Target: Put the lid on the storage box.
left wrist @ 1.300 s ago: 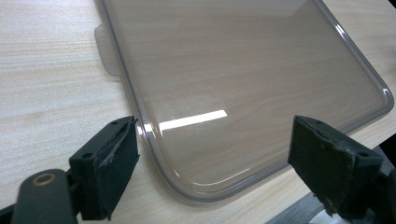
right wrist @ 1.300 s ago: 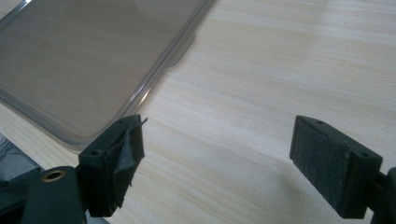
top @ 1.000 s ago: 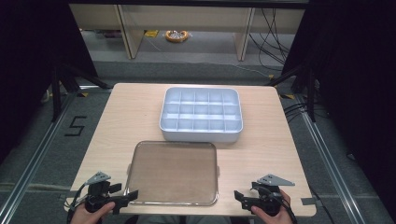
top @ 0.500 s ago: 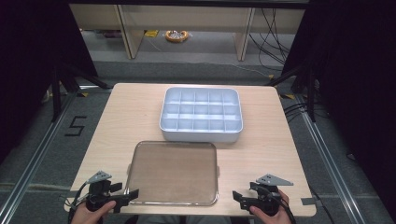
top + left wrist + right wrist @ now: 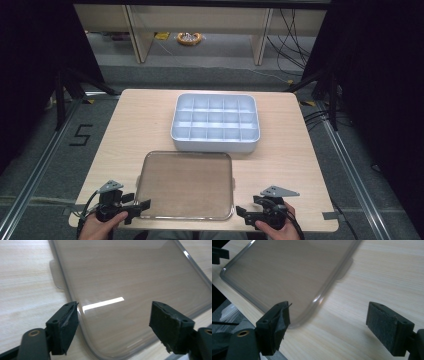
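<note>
Lying flat on the near half of the wooden bench [image 5: 130, 125] is a clear, smoke-tinted lid [image 5: 186, 184], rounded at its corners, with a small tab on each short side. Beyond it, toward the far edge and apart from it, stands a pale compartment tray [image 5: 216, 122], its grid of cells open to view.

Left tongs [image 5: 141, 207]: positioned at the lid's near left corner, held in the person's left hand [image 5: 102, 225]. In the left gripper view the lid [image 5: 130, 290] runs between the two black jaws; one pad sits just at the lid's rim, the other stands well off over its surface. The jaws have just been closing somewhat, yet they remain released, pressing on nothing.

Right tongs [image 5: 242, 214]: positioned just off the lid's near right corner, held in the right hand [image 5: 277, 227]. In the right gripper view the lid's corner [image 5: 294, 277] lies beside the left-hand jaw, and bare bench [image 5: 374, 277] fills the gap between the jaws. These jaws stand wide apart, released, grasping nothing.

Both lid tabs rest on the bench surface.
</note>
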A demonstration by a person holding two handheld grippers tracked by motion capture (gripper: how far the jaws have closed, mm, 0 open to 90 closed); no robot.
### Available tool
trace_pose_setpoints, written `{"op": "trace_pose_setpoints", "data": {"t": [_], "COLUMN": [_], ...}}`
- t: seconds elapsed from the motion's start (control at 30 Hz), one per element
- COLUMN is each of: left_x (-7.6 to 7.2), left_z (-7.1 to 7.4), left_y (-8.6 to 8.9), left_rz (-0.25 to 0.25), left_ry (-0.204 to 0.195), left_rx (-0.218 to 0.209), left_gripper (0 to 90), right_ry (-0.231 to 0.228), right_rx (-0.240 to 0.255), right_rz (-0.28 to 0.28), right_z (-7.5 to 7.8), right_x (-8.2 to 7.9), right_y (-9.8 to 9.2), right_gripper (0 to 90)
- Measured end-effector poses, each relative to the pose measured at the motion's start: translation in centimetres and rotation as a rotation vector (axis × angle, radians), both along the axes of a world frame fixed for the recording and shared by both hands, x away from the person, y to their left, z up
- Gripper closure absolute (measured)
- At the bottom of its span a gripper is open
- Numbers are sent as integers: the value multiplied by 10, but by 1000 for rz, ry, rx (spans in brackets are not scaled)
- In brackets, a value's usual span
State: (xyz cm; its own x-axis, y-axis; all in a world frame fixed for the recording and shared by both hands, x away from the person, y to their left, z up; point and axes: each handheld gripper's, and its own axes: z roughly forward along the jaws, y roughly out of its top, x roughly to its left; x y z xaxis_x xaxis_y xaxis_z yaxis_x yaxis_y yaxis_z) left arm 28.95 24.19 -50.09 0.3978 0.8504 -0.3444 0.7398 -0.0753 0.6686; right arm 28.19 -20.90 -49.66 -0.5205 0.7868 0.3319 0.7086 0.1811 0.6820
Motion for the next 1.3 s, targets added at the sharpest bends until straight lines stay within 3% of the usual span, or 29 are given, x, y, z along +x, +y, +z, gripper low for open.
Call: {"op": "trace_pose_setpoints", "data": {"t": [0.13,0.17,0.3,0.33,0.4,0.43,0.5,0.57,0.73,0.77,0.8,0.83,0.87,0.9,0.97,1.03,1.07,1.23,1.3], "left_x": [4,6,10,12,16,16,17,19,18,18,18,18,17,17,16,15,15,13,13], "left_z": [-2,-2,-4,-4,-6,-6,-7,-7,-7,-7,-7,-7,-7,-7,-7,-7,-6,-6,-6], "left_y": [2,5,3,5,6,4,6,5,4,1,3,1,1,-2,-4,-9,-11,-24,-28], "left_rz": [1,-21,3,-14,-24,-5,-17,-8,-22,-6,-32,-23,-45,-33,-49,-64,-80,-108,-117], "left_ry": [7,11,8,18,22,19,19,13,12,7,10,8,9,4,9,11,7,0,-1], "left_rx": [5,26,4,26,28,16,24,30,39,16,44,34,50,30,39,42,51,57,59], "left_gripper": [297,318,351,359,363,363,367,368,360,360,361,362,363,364,365,363,362,359,359], "right_ry": [3,14,9,7,6,35,17,36,37,47,56,61,66,94,91,114,86,115,112], "right_rx": [0,6,7,3,11,23,10,38,28,39,28,30,19,36,15,44,31,46,24], "right_rz": [14,6,9,11,13,-6,6,8,16,11,17,19,-1,-9,-8,-19,-22,-62,-90], "right_z": [0,0,-1,-1,-2,-1,-3,-4,-6,-6,-8,-8,-10,-9,-12,-10,-12,-10,-10], "right_x": [3,3,7,8,11,10,13,19,28,30,32,34,36,36,38,34,37,36,36], "right_y": [4,5,8,8,10,13,12,15,19,22,24,27,30,34,35,36,30,21,16], "right_gripper": [209,210,213,214,216,217,218,225,245,249,254,257,259,263,265,251,251,253,253]}}
